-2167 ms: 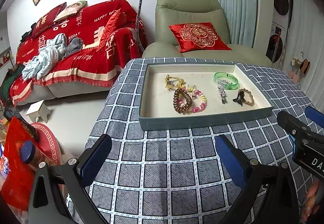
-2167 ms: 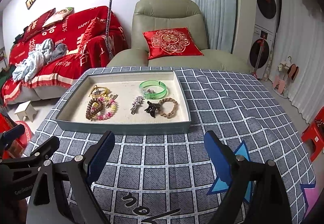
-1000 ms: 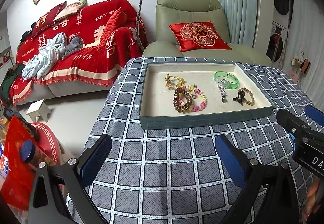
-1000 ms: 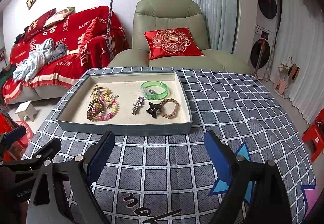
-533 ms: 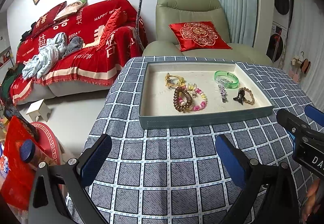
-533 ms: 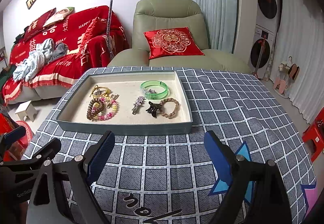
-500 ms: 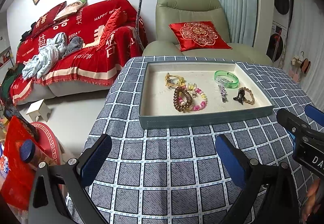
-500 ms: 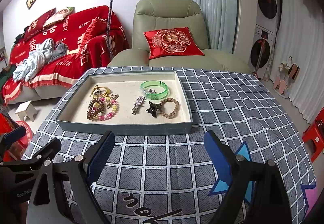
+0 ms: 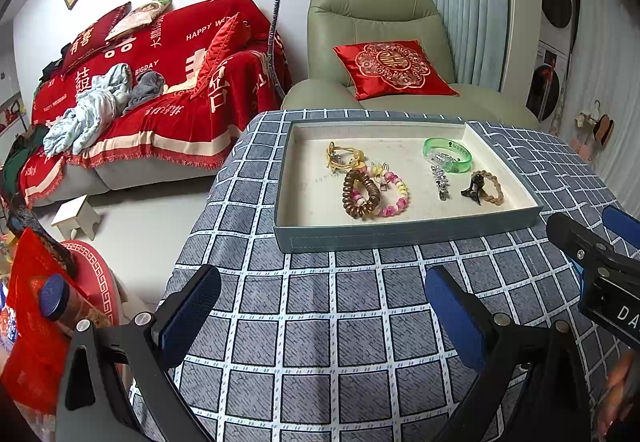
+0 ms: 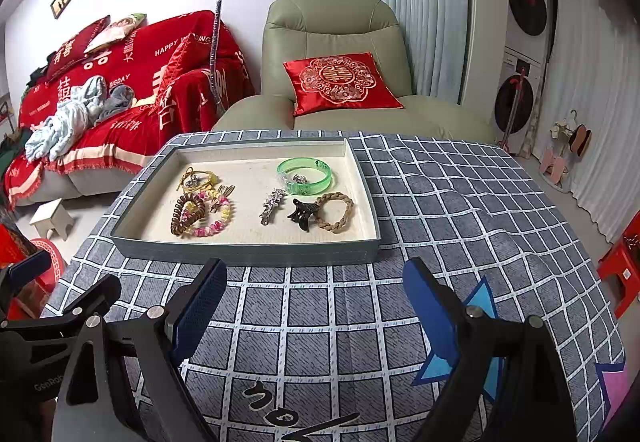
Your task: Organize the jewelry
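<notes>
Nothing has moved since the earlier frames. Through the left wrist view I see my left gripper low in frame, jaws wide and empty, the tray of jewelry at centre on the table. Through the right wrist view, my right gripper sits low, jaws wide, empty; tray above them, left of centre.

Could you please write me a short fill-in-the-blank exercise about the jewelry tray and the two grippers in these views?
1. The translucent bangle in the tray is coloured ____.
2. The black claw clip lies touching the braided ____ hair tie.
3. The left gripper and right gripper both have their jaws ____ and hold nothing.
4. The tray rests on a ____-patterned tablecloth.

Missing words: green; tan; open; checked
</notes>
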